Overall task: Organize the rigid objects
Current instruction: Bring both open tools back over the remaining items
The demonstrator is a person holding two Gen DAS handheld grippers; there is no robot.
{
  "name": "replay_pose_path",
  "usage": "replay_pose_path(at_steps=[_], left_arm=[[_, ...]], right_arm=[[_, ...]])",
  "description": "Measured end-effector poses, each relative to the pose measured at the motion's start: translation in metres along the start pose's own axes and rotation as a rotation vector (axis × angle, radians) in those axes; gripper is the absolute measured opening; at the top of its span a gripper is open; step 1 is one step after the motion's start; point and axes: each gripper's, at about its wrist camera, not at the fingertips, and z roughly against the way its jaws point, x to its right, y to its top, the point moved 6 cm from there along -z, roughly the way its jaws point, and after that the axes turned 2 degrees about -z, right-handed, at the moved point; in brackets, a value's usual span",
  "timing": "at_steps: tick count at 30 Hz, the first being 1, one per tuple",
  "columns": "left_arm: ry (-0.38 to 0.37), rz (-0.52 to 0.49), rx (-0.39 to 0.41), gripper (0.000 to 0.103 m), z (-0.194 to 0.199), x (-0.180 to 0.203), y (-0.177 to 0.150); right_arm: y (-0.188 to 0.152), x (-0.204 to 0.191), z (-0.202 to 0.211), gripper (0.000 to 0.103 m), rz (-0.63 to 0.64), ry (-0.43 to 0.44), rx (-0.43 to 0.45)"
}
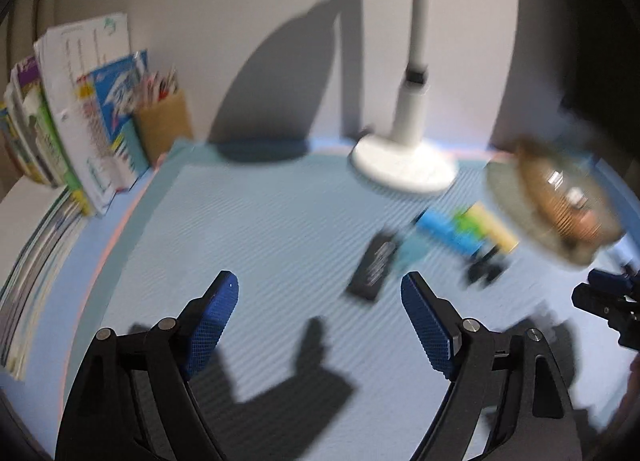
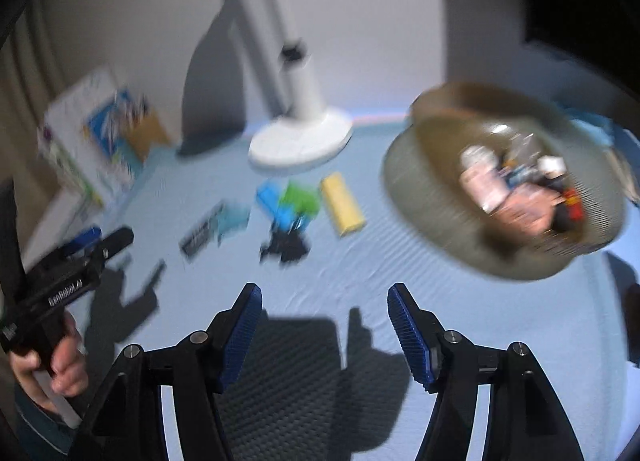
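Reaching well here means slowing down first, since both views are smeared. The left gripper [image 1: 320, 301] and right gripper [image 2: 325, 311] both hover with jaws apart and nothing between them. The loose pieces — black card [image 1: 374, 267], blue block [image 1: 442, 231], yellow block [image 2: 343, 205] — lie on the desk [image 1: 260, 229] beside the woven basket [image 2: 436, 221], so each gripper should probably settle on one piece before closing.

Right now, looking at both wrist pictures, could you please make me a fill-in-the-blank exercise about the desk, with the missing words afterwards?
1. The lamp base is coloured ____.
2. The round basket stands to the ____ of the yellow block in the right wrist view.
3. The left claw holds ____ between its pads.
4. The mat under the blocks is light ____.

Missing words: white; right; nothing; blue
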Motion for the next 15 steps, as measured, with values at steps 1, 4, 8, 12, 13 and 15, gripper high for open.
replay_pose_path(at_steps=[1,4,8,12,13,15], left_arm=[[0.018,-0.014,-0.018,0.083,-0.008,-0.003,-0.010],[0.023,-0.017,-0.048,0.083,-0.024,-0.009,-0.031],[0.001,-0.007,-0.122,0.083,-0.036,-0.006,-0.034],[-0.007,0.013,-0.129,0.083,-0.037,-0.008,-0.035],[-0.007,0.018,-0.130,0.083,-0.037,-0.008,-0.036],[-0.004,0.027,-0.134,0.083,-0.039,-0.010,-0.036]], right_arm=[[-0.007,-0.004,-0.011,0.064,0.022,-0.017,-0.012],[-0.020,-0.005,-0.037,0.064,0.036,-0.042,-0.038],[-0.021,0.005,-0.045,0.066,0.006,-0.052,-0.034],[-0.022,0.004,-0.049,0.082,0.009,-0.048,-0.043],[-0.023,0.001,-0.049,0.086,0.024,-0.060,-0.045],[-0.024,-0.003,-0.050,0.087,0.050,-0.089,-0.053]])
